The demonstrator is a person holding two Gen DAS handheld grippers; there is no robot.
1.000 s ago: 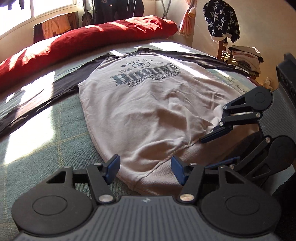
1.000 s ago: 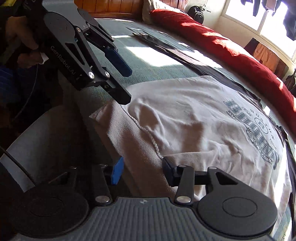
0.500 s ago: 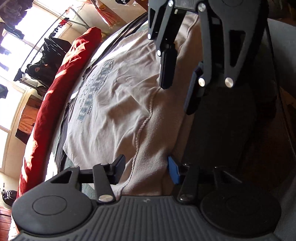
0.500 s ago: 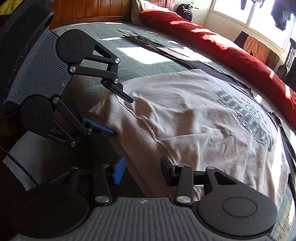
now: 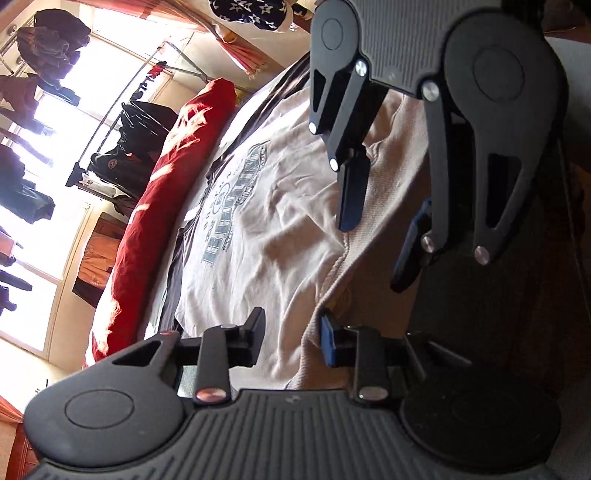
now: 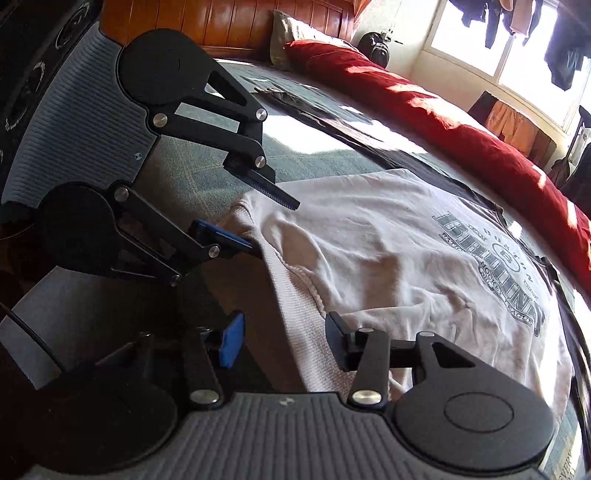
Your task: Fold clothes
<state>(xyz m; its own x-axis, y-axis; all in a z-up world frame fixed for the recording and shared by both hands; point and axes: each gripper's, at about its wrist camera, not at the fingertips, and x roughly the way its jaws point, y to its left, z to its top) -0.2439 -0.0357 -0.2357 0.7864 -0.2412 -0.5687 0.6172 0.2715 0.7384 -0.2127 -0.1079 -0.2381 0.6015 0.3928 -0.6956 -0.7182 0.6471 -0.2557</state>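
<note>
- The left gripper (image 5: pixel 291 339) stands with its jaws spread wide — the ribbed hem of the sweatshirt (image 5: pixel 266 236) lies in the gap between the two fingers, not pinched. In the right wrist view the same gripper (image 6: pixel 269 221) straddles the hem's corner, one finger above the cloth and the blue-padded one level with its edge; whether either pad touches the fabric cannot be told.
- The right gripper (image 6: pixel 284 338) is also spread wide, the hem band running between its fingers. Seen from the left wrist camera (image 5: pixel 376 240), its dark finger hangs over the cloth and its blue-padded finger sits off the bed's edge in shadow.
- The sweatshirt (image 6: pixel 388 266) lies flat, front up, on the bed — pale body, dark sleeves, a grey-blue printed crest on the chest. Its hem is at the near edge of the bed.
- The bedspread (image 6: pixel 207 173) is green with a faint check, part sunlit.
- A long red bolster (image 6: pixel 424 114) runs along the far side of the bed, with a wooden headboard (image 6: pixel 221 22) at one end.
- Bright windows (image 5: pixel 48 122) have dark clothes hung in front of them.
</note>
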